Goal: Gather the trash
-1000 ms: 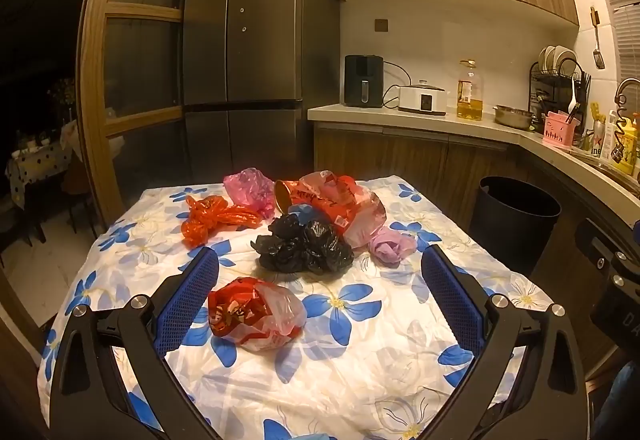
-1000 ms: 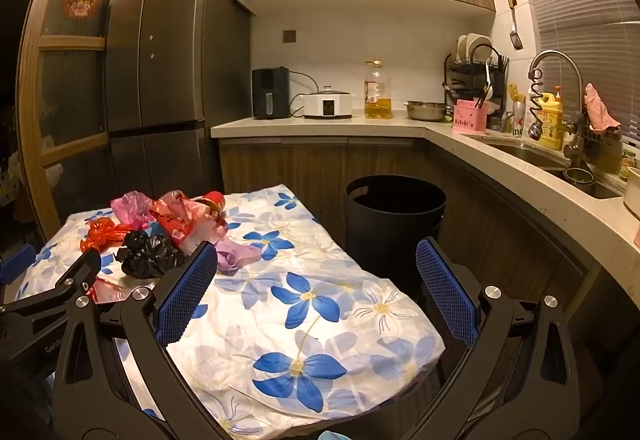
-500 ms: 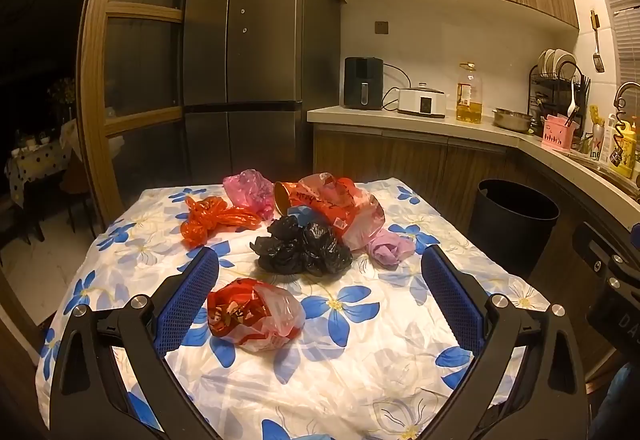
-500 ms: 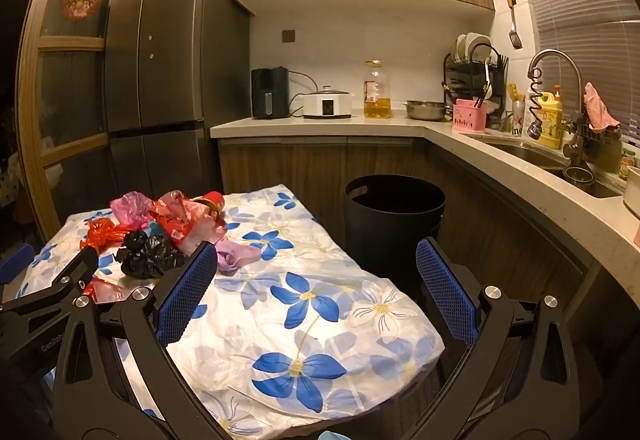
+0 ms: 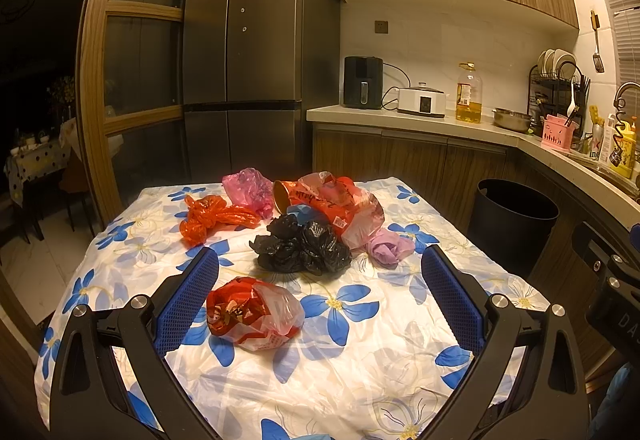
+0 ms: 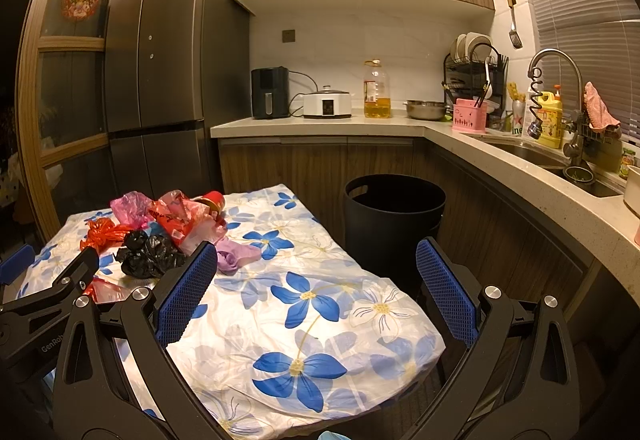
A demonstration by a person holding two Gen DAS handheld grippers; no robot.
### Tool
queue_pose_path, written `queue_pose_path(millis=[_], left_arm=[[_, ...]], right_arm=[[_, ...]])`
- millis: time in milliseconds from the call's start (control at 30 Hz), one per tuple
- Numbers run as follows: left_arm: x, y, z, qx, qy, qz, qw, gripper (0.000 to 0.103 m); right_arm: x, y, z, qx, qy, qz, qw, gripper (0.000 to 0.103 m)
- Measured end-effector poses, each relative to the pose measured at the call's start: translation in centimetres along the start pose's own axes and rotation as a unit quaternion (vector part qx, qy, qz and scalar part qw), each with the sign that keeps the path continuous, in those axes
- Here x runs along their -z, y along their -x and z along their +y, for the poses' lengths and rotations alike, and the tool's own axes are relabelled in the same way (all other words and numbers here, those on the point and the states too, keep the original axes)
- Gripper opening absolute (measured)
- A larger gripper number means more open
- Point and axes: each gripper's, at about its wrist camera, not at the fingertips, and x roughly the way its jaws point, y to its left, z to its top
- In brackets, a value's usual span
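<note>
Crumpled bags lie on the flowered table [image 5: 360,372]: a red-and-clear bag [image 5: 253,314] nearest, a black bag [image 5: 302,249], an orange bag [image 5: 212,218], a pink bag [image 5: 248,190], a large red-printed clear bag [image 5: 340,204] and a lilac wad [image 5: 388,248]. My left gripper [image 5: 320,304] hovers open over the near table, its left pad beside the red-and-clear bag, not touching. My right gripper [image 6: 316,300] hangs open above the table's right corner with nothing between its pads. The black trash bin [image 6: 394,212] stands on the floor right of the table.
A counter [image 6: 460,136] runs behind and along the right, with appliances, an oil bottle [image 6: 376,90], a dish rack and a sink [image 6: 532,156]. A steel fridge [image 5: 256,60] and a wood-framed glass door [image 5: 136,60] stand behind the table. The left gripper's frame [image 6: 48,292] shows at left.
Both grippers have drifted only slightly; the bags lie as before and both grippers stay open.
</note>
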Motion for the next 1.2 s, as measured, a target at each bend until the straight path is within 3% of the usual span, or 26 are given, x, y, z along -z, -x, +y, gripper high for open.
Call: queue_pose_path(millis=[1200], left_arm=[[0.61, 0.21, -0.16, 0.005, 0.003, -0.001, 1.0000, 0.098]], right_arm=[[0.07, 0.23, -0.01, -0.001, 0.000, -0.002, 1.000, 0.098]])
